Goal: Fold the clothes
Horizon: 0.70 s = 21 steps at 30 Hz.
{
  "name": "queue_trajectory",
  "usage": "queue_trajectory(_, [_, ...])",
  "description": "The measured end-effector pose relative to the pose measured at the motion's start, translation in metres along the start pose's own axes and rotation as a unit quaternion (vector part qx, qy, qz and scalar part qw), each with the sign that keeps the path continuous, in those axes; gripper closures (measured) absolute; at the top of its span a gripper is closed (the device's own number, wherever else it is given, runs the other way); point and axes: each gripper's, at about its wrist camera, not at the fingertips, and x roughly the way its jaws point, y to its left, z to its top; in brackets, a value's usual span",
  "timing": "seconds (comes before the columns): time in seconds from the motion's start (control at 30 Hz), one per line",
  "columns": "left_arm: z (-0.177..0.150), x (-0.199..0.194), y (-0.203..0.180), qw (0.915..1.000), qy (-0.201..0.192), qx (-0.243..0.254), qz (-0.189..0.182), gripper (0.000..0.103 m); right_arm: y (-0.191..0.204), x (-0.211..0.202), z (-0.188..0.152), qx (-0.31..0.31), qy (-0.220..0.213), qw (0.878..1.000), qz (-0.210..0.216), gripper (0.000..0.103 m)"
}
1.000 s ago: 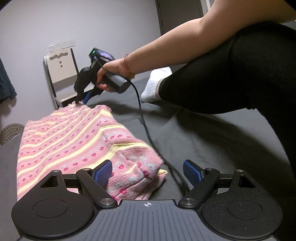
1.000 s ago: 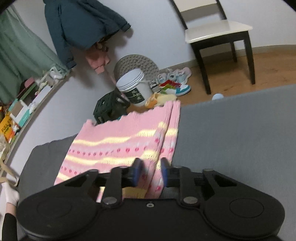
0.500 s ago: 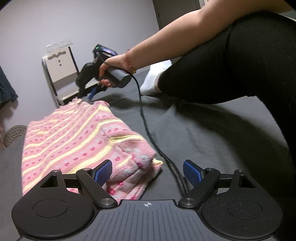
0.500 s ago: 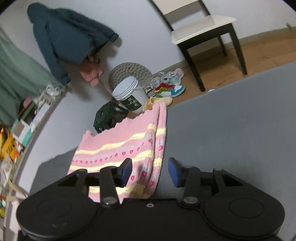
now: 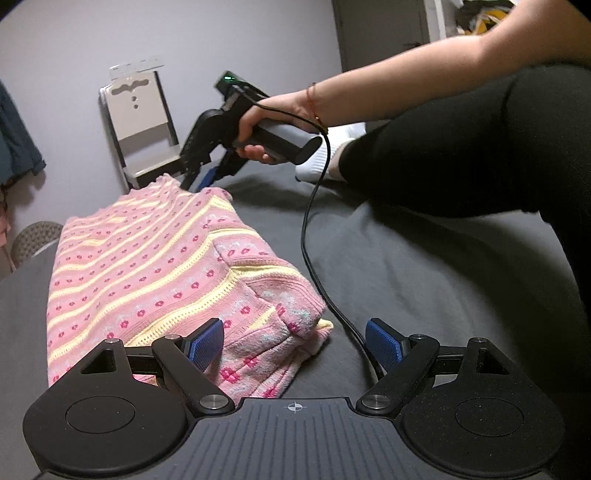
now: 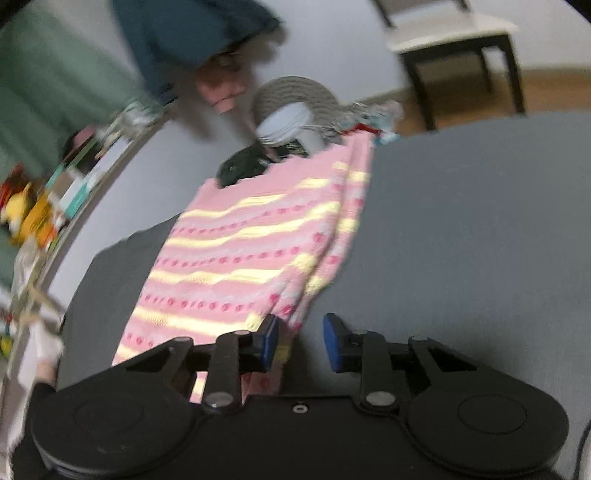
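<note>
The pink striped knit sweater (image 5: 155, 273) lies folded into a thick oblong on the dark bed (image 5: 424, 266), so the fold looks largely done, with the left gripper (image 5: 295, 341) wide open at its near end and the right gripper (image 6: 301, 341) open and empty at its far end.

Home bedroom: grey bedsheet (image 5: 424, 266), hung jacket (image 6: 192, 33), chair (image 6: 454, 33), shoes by wall (image 6: 373, 114).

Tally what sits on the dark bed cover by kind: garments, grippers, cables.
Pink knit sweater: 1
Grippers, left gripper and right gripper: 2
Black cable: 1
Total: 4
</note>
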Motion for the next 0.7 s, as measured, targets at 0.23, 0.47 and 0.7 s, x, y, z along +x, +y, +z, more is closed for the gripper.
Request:
queue_trajectory(0.23, [0.001, 0.008, -0.002, 0.9999, 0.012, 0.001, -0.003, 0.019, 0.025, -0.001, 0.003, -0.037, -0.011, 0.999, -0.003, 0.075])
queue_trajectory(0.47, [0.002, 0.007, -0.004, 0.9999, 0.016, 0.005, -0.005, 0.019, 0.010, -0.010, 0.004, 0.000, -0.023, 0.999, -0.037, 0.075])
queue_trajectory(0.7, [0.002, 0.006, -0.002, 0.9999, 0.013, 0.004, -0.006, 0.019, -0.011, -0.005, -0.001, 0.048, 0.005, 0.999, -0.025, 0.075])
